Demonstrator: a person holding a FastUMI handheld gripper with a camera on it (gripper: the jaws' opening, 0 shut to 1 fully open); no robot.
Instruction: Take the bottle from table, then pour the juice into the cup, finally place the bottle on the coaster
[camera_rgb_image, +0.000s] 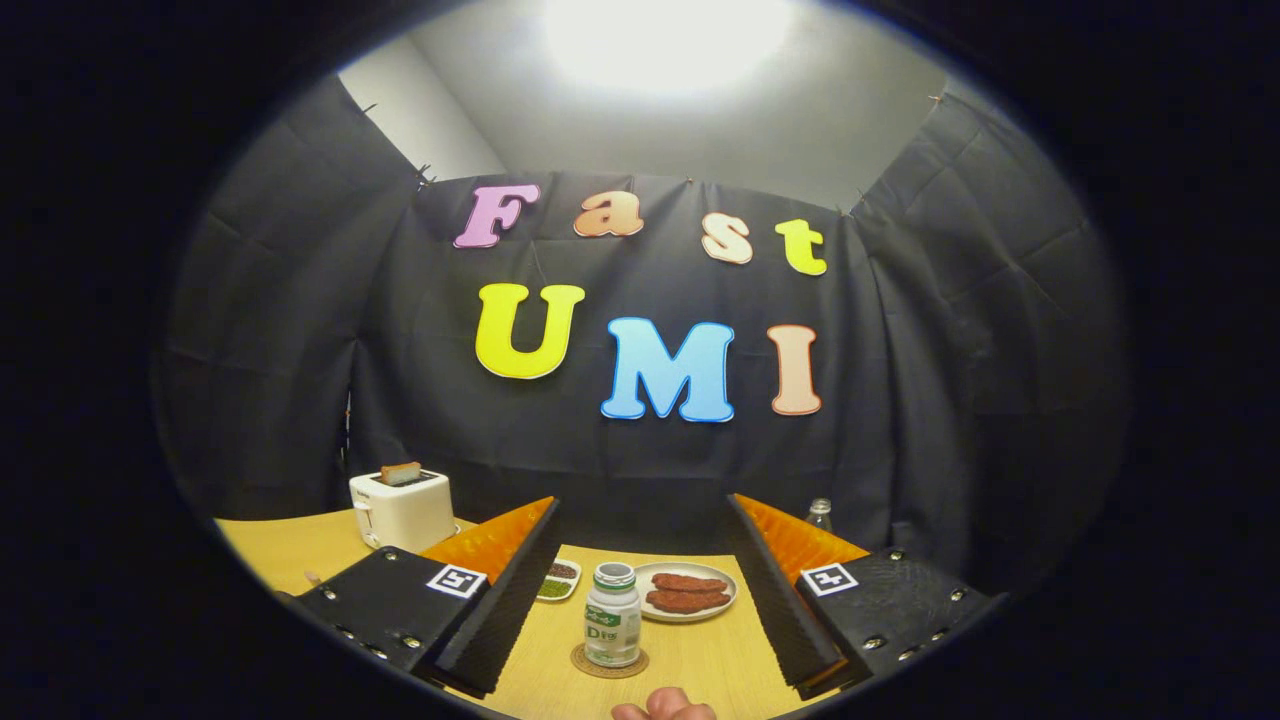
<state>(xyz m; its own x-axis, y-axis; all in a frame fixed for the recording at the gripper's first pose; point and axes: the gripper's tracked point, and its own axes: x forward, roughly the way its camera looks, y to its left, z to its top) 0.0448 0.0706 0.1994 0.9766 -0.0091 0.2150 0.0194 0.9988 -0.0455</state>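
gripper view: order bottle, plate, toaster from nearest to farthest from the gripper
The gripper is open.
1. Bottle: between the fingers, standing on the coaster.
2. Plate: just behind the bottle, slightly right, holding reddish pieces.
3. Toaster: farthest, back left beyond the left finger, near the wall.

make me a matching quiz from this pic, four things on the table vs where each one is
Things:
1 bottle
2 plate
3 toaster
4 small dish

Places:
a by the left finger's tip
b on the coaster, between the open tongs
c beyond the left finger, bread in its slot
d just behind the bottle, holding reddish food

Pairs: 1-b, 2-d, 3-c, 4-a
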